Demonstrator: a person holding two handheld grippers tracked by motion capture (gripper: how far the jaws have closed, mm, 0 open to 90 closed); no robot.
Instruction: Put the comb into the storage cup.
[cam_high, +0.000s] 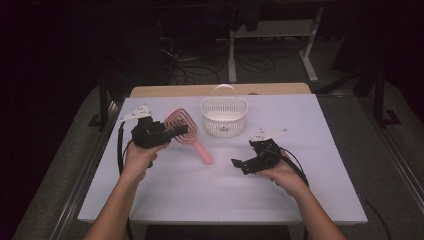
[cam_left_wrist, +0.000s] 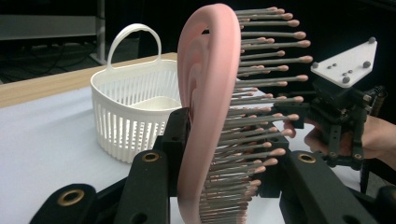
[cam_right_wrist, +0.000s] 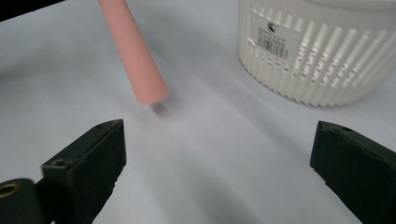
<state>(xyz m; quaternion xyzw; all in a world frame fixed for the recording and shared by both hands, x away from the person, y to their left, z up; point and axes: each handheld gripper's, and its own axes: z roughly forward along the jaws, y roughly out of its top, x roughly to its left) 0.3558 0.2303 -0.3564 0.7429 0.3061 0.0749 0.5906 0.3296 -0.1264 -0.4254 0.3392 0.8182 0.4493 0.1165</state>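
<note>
White table (cam_high: 200, 200) in a dark room. The white basket (cam_high: 224, 117) bears a barcode sticker (cam_right_wrist: 275, 33), its print too small to read. Left of the basket, my left gripper (cam_high: 167, 132) clamps the pink hairbrush (cam_high: 185, 130) head, handle end touching the table. In front of the basket, my right gripper (cam_high: 240, 165) lies level, jaws wide and empty.

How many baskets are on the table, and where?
1. The white basket stands at the far middle of the table, beyond the pink hairbrush that the left gripper holds. No other basket is visible.
</note>
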